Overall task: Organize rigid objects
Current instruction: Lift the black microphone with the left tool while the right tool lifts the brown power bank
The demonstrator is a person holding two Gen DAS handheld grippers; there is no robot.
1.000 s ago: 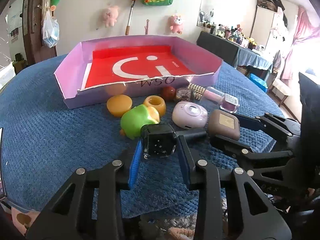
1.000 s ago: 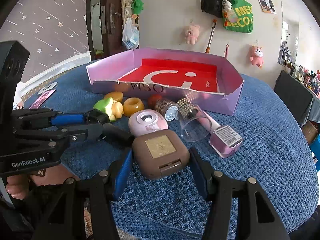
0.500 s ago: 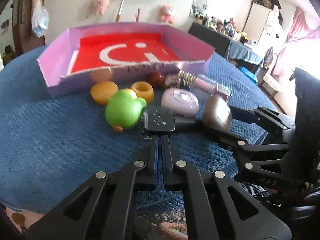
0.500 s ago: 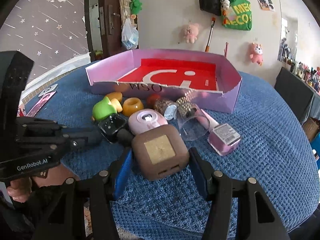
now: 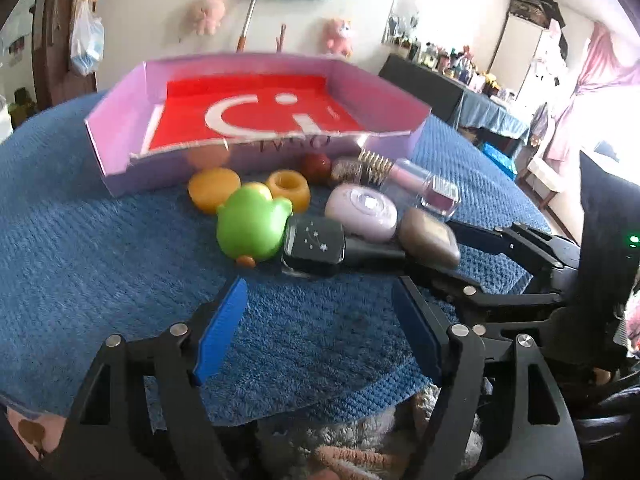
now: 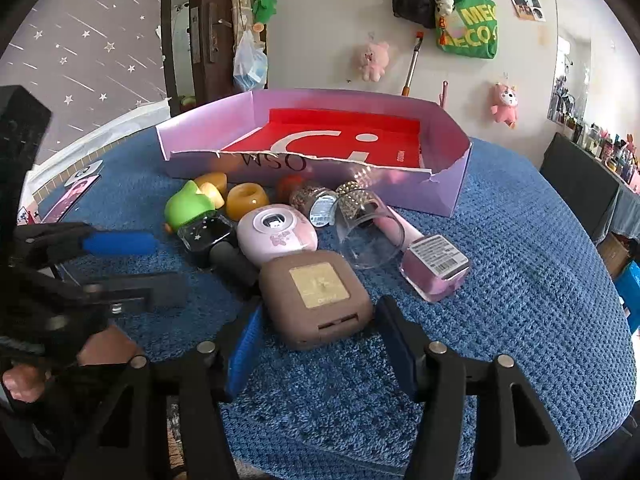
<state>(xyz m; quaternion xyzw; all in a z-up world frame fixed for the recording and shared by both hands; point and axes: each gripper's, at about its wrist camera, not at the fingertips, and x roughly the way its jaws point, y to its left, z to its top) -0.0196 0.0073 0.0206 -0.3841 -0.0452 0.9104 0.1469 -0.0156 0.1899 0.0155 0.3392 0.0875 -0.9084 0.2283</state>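
Note:
A pink box with a red floor stands at the back of the blue cloth. In front of it lie a green toy, a black starry bottle, a pink round case, a brown square case and a pink glass bottle. My left gripper is open and empty, just short of the black bottle. My right gripper is open, its jaws on either side of the brown case's near end, touching it or not I cannot tell.
Two orange pieces, a red ball and a glittery jar lie against the box's front wall. A clear cup lies on its side. Cards lie at the cloth's left edge.
My left gripper was around the black bottle, then shut behind it, and now stands wide open, drawn back from it. The bottle lies on the cloth. The right gripper has hardly moved.

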